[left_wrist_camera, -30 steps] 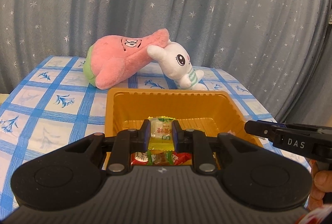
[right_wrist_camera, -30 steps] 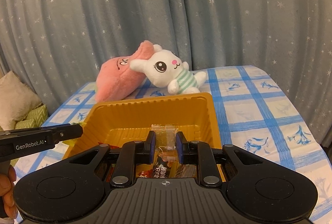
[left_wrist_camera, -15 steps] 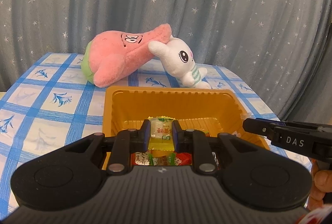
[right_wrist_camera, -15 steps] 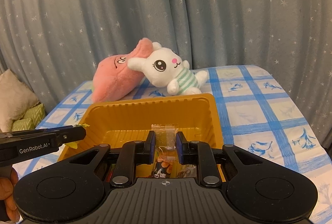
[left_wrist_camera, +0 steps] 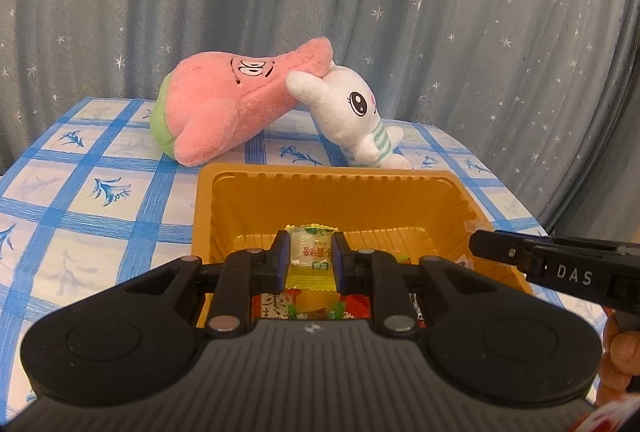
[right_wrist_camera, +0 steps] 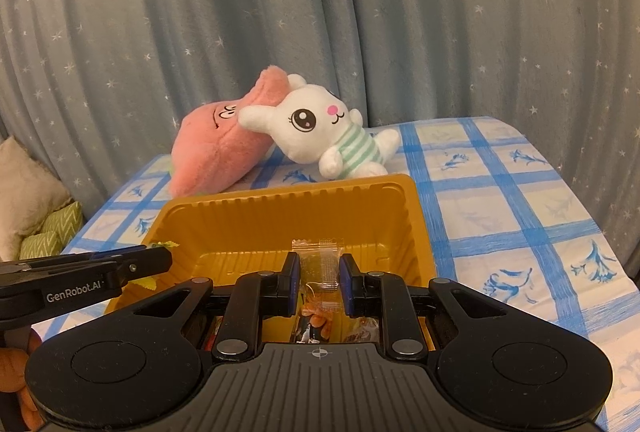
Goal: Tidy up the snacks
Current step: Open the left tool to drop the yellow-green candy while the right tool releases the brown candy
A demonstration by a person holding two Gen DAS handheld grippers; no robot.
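1. A pink plush (left_wrist_camera: 224,112) lies at the far left of the checked surface (left_wrist_camera: 80,192), touching a white bunny plush (left_wrist_camera: 352,116).
2. The left gripper (left_wrist_camera: 310,252) has its jaws clamped on a yellow-green candy (left_wrist_camera: 310,256) above the orange tray (left_wrist_camera: 320,192).
3. The right gripper (right_wrist_camera: 320,274) has its jaws clamped on a clear-wrapped snack (right_wrist_camera: 320,268) over the same tray, where more wrapped snacks (right_wrist_camera: 316,328) lie.

Home; plush toys (left_wrist_camera: 248,108), starry curtain (left_wrist_camera: 440,12)
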